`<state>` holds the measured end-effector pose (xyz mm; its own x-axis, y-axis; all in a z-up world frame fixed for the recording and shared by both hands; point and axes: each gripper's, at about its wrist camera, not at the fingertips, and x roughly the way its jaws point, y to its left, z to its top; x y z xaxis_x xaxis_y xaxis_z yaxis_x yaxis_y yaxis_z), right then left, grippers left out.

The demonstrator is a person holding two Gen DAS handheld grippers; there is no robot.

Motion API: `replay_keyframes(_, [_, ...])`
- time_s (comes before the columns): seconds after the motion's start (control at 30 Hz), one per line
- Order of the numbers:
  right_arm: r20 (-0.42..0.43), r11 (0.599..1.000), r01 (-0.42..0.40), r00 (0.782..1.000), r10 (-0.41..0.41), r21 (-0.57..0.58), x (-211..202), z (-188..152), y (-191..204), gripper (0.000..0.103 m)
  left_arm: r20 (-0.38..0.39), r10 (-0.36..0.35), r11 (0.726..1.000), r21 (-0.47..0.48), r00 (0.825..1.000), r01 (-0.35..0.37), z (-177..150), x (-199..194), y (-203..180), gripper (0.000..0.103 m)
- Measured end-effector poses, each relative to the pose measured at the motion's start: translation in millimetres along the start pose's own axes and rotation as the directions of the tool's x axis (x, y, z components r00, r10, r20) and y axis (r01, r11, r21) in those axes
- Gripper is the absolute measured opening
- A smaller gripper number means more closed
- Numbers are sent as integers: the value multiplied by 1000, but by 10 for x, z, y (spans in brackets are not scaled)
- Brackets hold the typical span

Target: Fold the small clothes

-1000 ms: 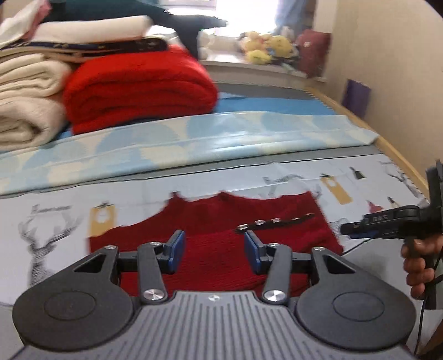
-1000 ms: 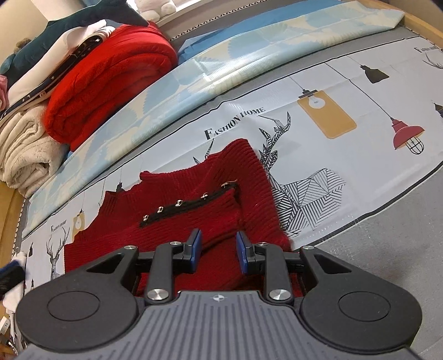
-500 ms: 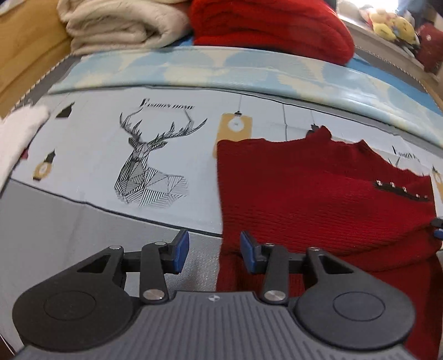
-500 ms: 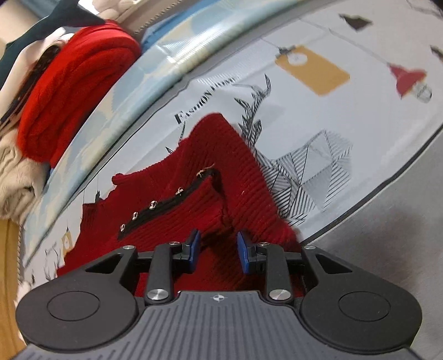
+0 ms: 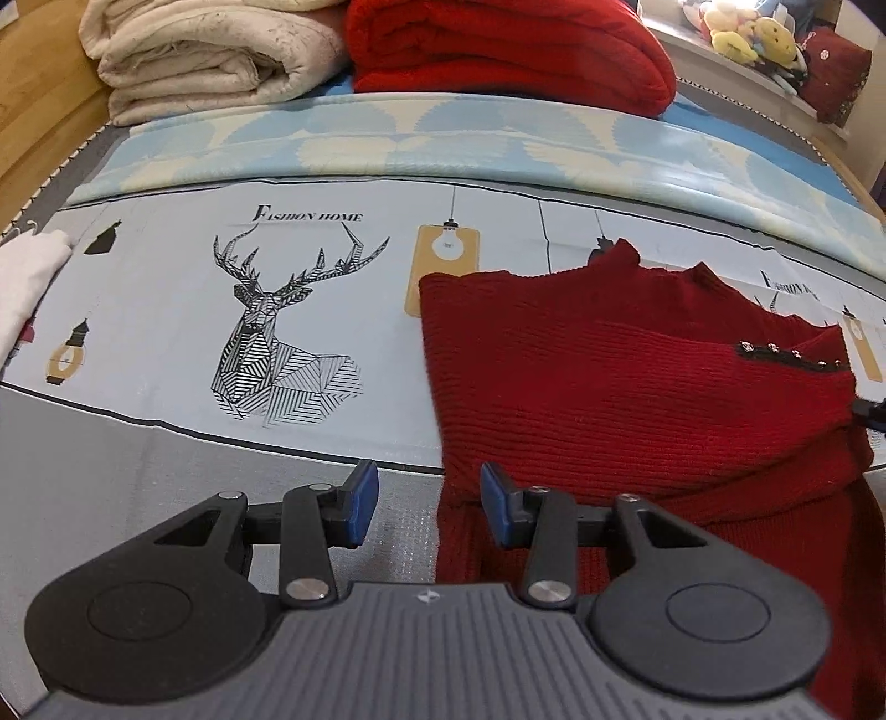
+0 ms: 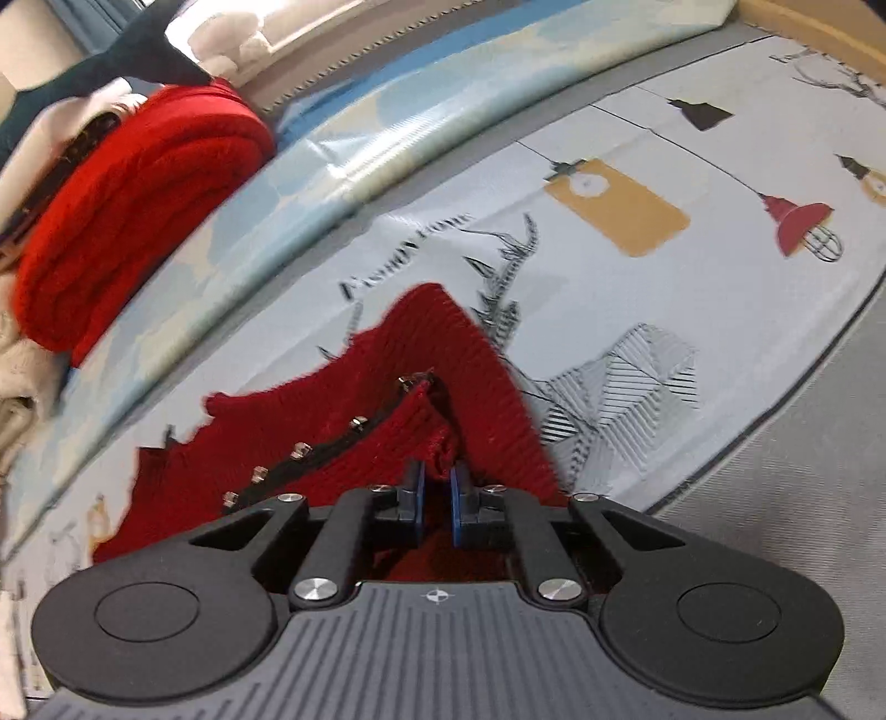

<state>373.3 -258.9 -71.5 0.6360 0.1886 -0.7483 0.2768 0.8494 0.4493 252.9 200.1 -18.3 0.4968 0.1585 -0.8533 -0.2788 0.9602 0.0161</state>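
The dark red knit sweater (image 5: 637, 399) lies on a printed sheet (image 5: 166, 288) reading "FASHION HOME". The right gripper (image 6: 437, 490) pinches its fabric; the left gripper (image 5: 429, 501) hangs spread at its corner.

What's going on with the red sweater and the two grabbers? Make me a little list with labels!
garment: dark red knit sweater, lying on the printed mat
trim: black strip with metal studs
left gripper: open, at the sweater's left edge
right gripper: shut on a bunch of the sweater's knit
behind: bright red folded blanket, cream folded blanket
fold: not finished
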Motion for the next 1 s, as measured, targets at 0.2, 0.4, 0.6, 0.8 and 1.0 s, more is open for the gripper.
replay_keyframes(0.2, [30,996,31,999,-29,-85,-98,-8,58,17,-28,-35,998,43,999,37,-23,35,-15,50])
replay_keyframes(0.4, [-80,995,-11,997,3,-97,14,-34,-196,24,-74,-35,992,117,997,43,-114,175,-72,50])
replay_keyframes(0.6, [-50,969,-15,999,3,-248,-349,-69,-116,27,-110,-14,970,241,994,40,-292,224,-130,50])
replay_keyframes(0.8, [-17,912,-7,1000,1,-411,-832,-243,-183,30,-75,-47,968,243,996,64,-385,-20,-69,50])
replay_keyframes(1.0, [33,869,-10,999,30,-494,-1454,-373,-414,31,-30,-91,970,222,995,96,-511,-352,24,50])
